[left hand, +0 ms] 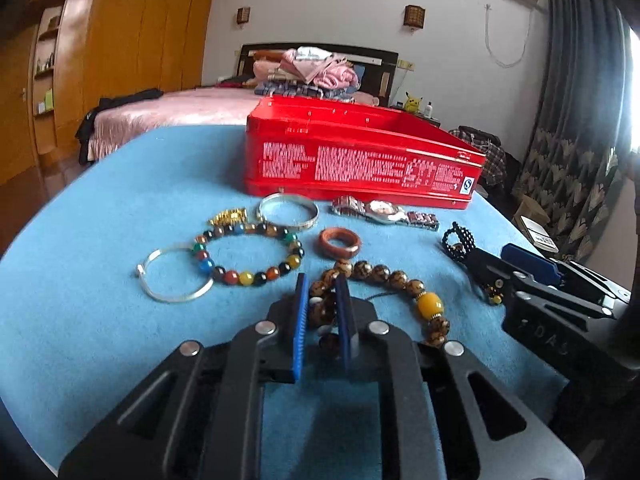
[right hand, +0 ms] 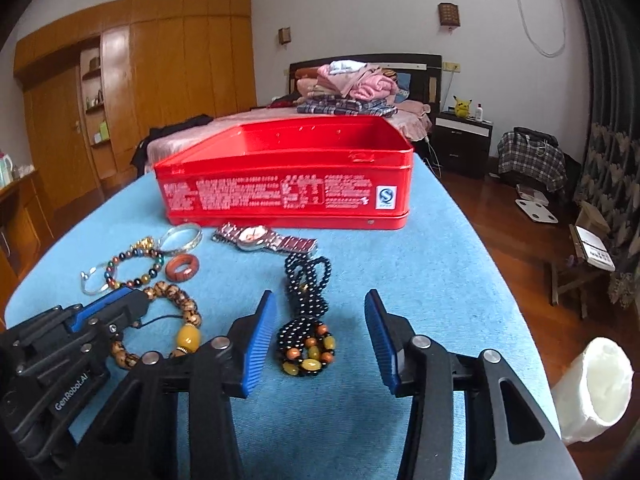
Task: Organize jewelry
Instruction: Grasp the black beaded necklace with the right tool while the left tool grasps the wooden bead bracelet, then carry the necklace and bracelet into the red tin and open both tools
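The left tongs [left hand: 322,286] sit nearest the lens, clenched on the brown bead bracelet [left hand: 384,276] with its amber bead, low on the blue tabletop [left hand: 120,208]. The right tongs [right hand: 320,312] stand released, their blue pads either side of the black bead necklace [right hand: 306,320] without touching it. Behind lie a multicoloured bracelet [left hand: 248,256], two silver bangles, a red-brown ring [left hand: 340,242] and a watch [right hand: 260,238]. The red tin [right hand: 288,176] stands open beyond them; what is visible of its inside holds nothing.
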A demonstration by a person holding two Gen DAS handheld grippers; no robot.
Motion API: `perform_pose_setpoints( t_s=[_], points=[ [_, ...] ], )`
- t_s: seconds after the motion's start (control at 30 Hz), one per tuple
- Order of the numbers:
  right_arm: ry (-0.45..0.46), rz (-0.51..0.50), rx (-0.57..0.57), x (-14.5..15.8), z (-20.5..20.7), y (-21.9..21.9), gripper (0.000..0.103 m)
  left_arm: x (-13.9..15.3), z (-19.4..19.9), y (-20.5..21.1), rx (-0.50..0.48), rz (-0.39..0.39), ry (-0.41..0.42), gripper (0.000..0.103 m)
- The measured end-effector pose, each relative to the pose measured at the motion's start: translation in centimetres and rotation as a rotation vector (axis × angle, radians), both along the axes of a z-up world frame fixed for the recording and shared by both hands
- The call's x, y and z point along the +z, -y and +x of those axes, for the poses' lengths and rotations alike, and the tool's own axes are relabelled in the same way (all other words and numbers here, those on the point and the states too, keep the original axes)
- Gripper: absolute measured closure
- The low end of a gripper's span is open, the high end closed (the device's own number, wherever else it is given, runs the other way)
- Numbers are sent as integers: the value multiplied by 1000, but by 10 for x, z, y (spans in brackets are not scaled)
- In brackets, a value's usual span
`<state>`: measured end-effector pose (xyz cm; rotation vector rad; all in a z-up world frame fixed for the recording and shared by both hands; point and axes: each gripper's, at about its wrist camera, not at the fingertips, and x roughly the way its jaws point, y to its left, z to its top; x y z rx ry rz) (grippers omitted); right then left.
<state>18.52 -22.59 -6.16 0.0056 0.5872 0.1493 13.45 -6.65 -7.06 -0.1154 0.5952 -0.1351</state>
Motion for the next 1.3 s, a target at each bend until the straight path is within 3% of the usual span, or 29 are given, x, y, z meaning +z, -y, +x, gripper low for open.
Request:
perform_pose_setpoints(
  t_s=[0.2,0.33,0.53,1.3],
  points=[
    [-41,-27,3,-4,6,-4,62,-1,1,0,-5,-21,-21,81],
    [-49,-37,11,-6,7,-5,76,-1,0,3,-8,9,-21,84],
    [-50,-50,21,-6,6,-6,84,0,-2,6,-17,29,-14,89],
    [33,23,7,48,4,9,85,66,3,-5,-5,-49,149,89]
  ],
)
